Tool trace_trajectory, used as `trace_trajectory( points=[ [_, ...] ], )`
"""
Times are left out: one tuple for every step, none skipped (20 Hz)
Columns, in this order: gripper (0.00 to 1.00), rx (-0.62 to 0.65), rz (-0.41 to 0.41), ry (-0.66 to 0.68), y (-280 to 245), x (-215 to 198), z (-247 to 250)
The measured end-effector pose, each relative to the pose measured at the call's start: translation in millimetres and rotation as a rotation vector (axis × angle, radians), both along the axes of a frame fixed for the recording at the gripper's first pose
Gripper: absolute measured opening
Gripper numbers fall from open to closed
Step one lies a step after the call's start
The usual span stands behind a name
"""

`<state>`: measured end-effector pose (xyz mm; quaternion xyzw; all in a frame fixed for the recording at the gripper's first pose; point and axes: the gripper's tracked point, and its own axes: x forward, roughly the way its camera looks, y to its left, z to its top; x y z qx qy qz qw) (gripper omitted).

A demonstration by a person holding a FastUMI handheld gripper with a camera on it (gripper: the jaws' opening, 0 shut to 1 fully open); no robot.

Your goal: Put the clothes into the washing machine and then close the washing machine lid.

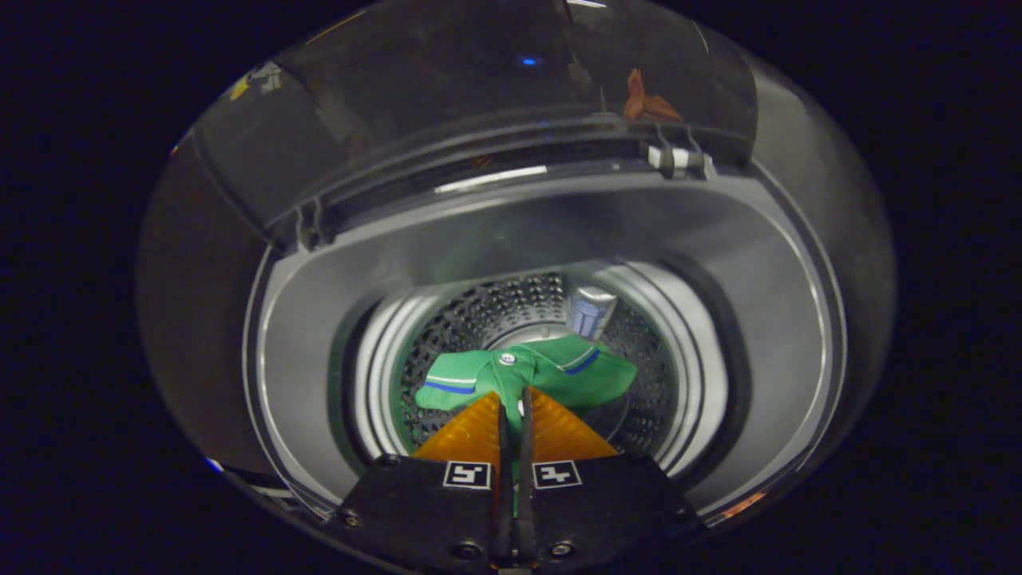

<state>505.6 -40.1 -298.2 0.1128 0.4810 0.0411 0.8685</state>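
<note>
With claw (pixel 513 399) nearly closed, pinching green shirt (pixel 527 374) just ahead over drum (pixel 655 383), release only once lower: risk of cloth snagging on fingers or draping over rim, blocking lid (pixel 447 120).

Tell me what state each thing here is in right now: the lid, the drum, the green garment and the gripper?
Washing machine lid: open, raised behind the opening.
Drum: uncovered, with the garment hanging in its mouth.
Green polo shirt: bunched, pinched between the fingers, not yet let go.
Gripper: shut on the shirt, held over the drum opening.
</note>
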Motion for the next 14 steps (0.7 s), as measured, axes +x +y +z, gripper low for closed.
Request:
trace_trajectory(
  points=[
    [0.06, -0.005, -0.006, 0.025, -0.2, -1.1, -7.3],
    [0.06, -0.001, -0.017, 0.041, -0.6, -3.2, -11.3],
    [0.06, -0.001, -0.03, 0.066, -3.0, -0.6, -8.0],
    [0.06, -0.008, -0.043, 0.075, -1.8, -4.6, -18.1],
    [0.06, -0.015, -0.049, 0.069, -3.8, -4.1, -15.4],
    [0.06, -0.018, -0.052, 0.061, -3.9, -3.7, -14.9],
    [0.06, -0.02, -0.051, 0.06, -3.4, -3.6, -14.8],
    [0.06, -0.022, -0.049, 0.063, -3.4, -4.9, -15.2],
    [0.07, -0.027, -0.049, 0.065, -3.6, -3.9, -15.8],
    [0.07, -0.029, -0.052, 0.065, -4.3, -5.1, -15.8],
    [0.09, -0.028, -0.055, 0.065, -4.3, -5.7, -14.9],
    [0.11, -0.022, -0.056, 0.06, -2.9, -6.5, -13.0],
    [0.15, -0.025, -0.052, 0.055, -1.7, -6.9, -12.5],
    [0.19, -0.021, -0.049, 0.047, -0.3, -8.2, -8.6]
  ],
)
